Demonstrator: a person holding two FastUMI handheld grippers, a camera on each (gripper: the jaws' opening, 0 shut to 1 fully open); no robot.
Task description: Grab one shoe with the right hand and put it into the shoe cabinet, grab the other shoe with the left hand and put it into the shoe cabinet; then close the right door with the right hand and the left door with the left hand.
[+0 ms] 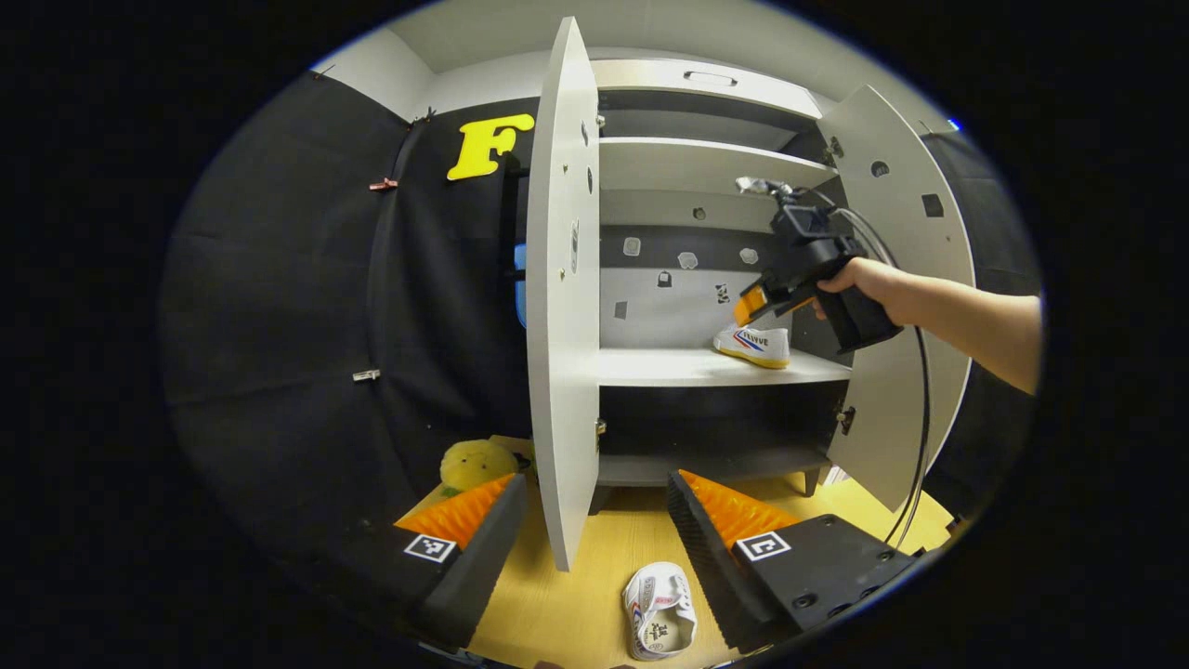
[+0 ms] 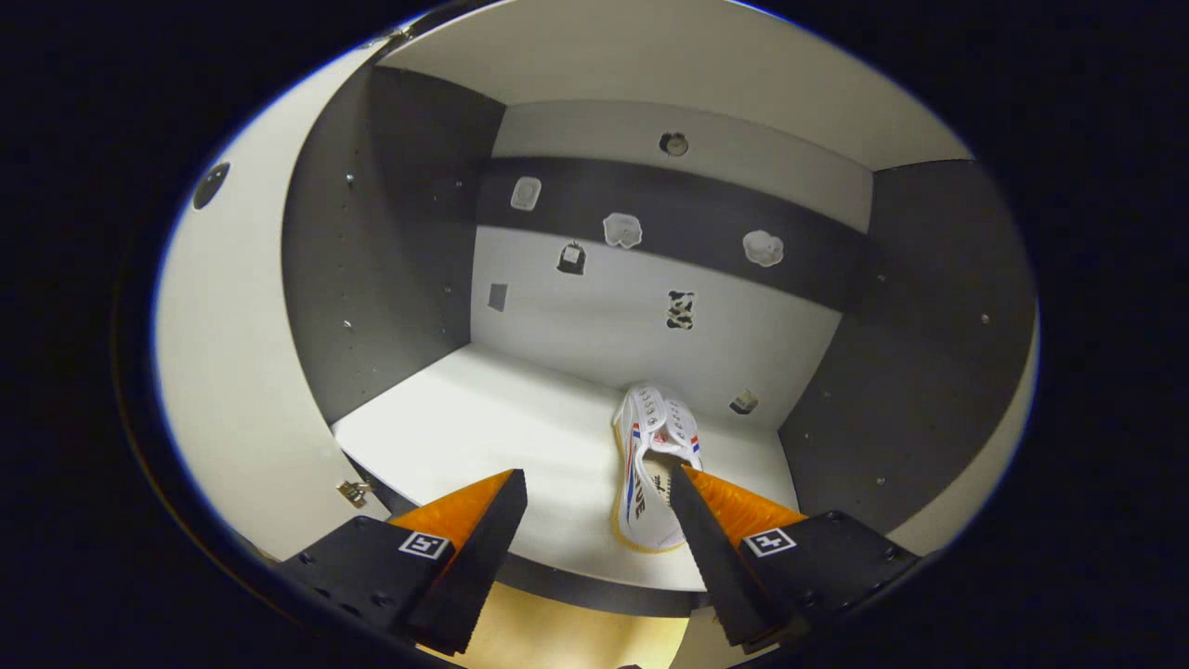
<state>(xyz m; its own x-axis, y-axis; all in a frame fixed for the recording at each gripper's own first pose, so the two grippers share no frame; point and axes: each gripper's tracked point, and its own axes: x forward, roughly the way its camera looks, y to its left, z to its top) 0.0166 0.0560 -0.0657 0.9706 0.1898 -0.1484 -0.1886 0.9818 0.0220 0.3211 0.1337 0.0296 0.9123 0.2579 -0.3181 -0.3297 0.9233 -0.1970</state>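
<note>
Where it lies shelved, white shoe (image 2: 650, 469), red-blue striped.

You have two white shoes: one shoe (image 1: 754, 345) on the cabinet's middle shelf (image 1: 687, 367), the other shoe (image 1: 659, 621) on the floor (image 1: 576, 595). The cabinet (image 1: 706, 88) has two doors, left door (image 1: 562, 288) and right door (image 1: 906, 279). You hold two tools: left tool (image 1: 594, 534), right tool (image 2: 599, 525). One yellow plush toy (image 1: 476, 463) sits low.
</note>
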